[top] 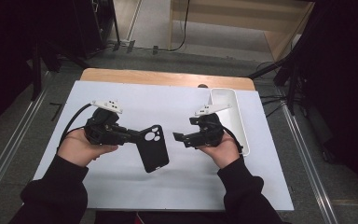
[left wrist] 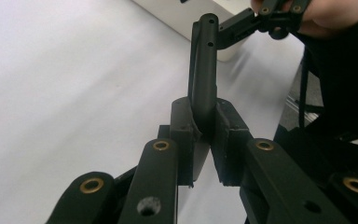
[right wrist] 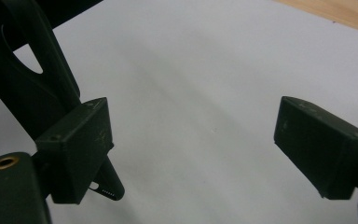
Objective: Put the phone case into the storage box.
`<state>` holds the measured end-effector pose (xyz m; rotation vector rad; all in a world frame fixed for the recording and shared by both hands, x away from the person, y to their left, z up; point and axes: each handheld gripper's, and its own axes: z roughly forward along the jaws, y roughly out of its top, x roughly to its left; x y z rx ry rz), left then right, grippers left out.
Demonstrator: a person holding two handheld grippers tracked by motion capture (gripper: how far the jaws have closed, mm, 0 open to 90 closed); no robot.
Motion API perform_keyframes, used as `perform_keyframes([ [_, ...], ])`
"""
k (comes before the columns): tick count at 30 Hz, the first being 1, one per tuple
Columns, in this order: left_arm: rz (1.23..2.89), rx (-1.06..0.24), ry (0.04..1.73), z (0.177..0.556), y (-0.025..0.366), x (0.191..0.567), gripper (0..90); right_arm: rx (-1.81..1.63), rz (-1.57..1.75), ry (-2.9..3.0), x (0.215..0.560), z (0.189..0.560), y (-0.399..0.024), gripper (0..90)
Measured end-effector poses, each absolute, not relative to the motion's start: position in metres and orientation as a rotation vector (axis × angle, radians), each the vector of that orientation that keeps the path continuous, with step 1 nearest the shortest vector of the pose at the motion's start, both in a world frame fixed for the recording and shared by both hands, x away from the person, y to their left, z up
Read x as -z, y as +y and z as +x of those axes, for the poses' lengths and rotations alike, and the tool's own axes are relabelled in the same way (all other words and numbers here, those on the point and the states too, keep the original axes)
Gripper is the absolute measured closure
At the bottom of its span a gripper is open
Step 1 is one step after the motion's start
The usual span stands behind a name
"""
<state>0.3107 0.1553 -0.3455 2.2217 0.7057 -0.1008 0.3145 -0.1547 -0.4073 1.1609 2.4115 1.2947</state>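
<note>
Both sleeves came in at the bottom of the high view, w/ the left gripper (top: 129, 136) clamped tight on one edge of a black phone case (top: 152, 148), holding it just above the white sheet on the bench (top: 168, 78). Right gripper (top: 179, 138) sat near the case's other side but apart from it, jaws wide w/ nothing between them, pads (right wrist: 81, 135) not pressing on anything. White tray (top: 233, 116) lay along the right edge, behind that hand.
</note>
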Motion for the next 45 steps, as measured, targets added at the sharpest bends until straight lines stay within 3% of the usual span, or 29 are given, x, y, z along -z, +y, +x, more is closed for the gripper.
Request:
perform_keyframes([
  [26,2.148,0.001,0.946,0.326,0.154,0.345,79.4,-1.321,1.154,2.42,0.418,0.305,-0.135,11.5],
  [29,2.139,0.007,0.953,0.329,0.152,0.347,79.4,-1.362,1.125,2.422,0.418,0.304,-0.134,8.3],
  [31,2.135,0.009,0.963,0.331,0.151,0.347,79.4,-1.355,1.119,2.426,0.418,0.303,-0.132,0.0],
  [45,2.114,0.031,1.015,0.339,0.141,0.347,79.4,-1.386,1.105,2.374,0.414,0.298,-0.118,0.0],
])
